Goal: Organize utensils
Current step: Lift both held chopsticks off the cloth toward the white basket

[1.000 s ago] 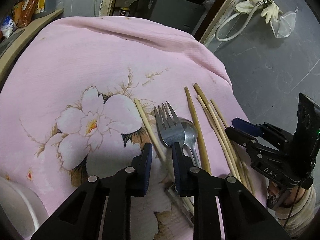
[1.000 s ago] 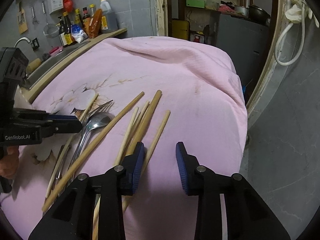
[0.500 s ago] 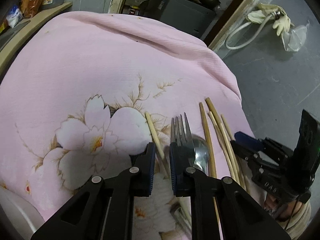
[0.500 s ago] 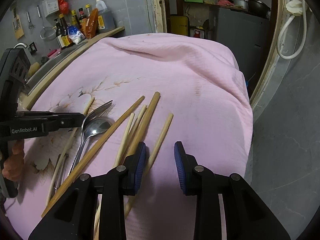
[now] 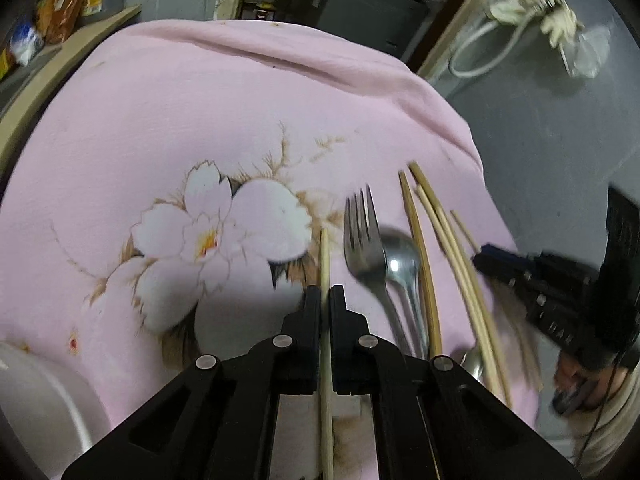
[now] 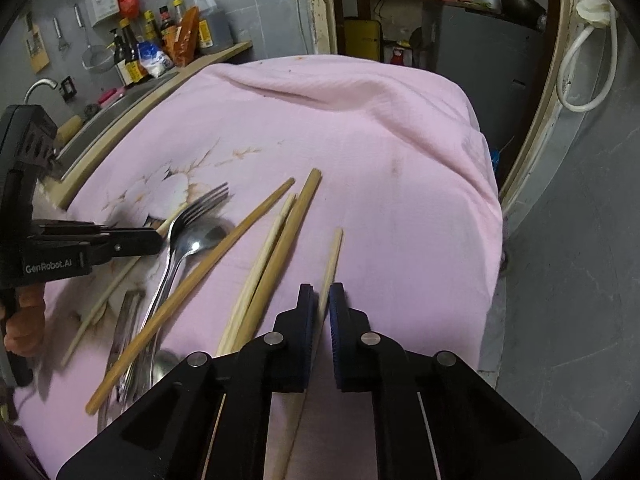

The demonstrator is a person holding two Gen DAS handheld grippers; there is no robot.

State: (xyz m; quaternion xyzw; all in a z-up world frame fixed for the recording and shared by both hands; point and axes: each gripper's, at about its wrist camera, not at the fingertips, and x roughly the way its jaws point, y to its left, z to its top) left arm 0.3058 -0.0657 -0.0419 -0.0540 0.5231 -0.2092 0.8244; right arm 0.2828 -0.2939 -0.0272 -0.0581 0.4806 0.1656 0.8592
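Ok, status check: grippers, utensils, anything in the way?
Left gripper shut on one pale chopstick. Right gripper shut on the rightmost chopstick. Fork, spoon, other chopsticks loose on the cloth. Nothing blocking.

A pink cloth (image 6: 360,140) printed with a pale flower (image 5: 216,236) covers the table. Beyond the table's far left edge, bottles (image 6: 132,52) and packets stand on a wooden counter (image 6: 224,50). A white hose (image 6: 576,72) hangs on the wall past the right edge. A white bowl (image 5: 36,400) sits at the near left corner.
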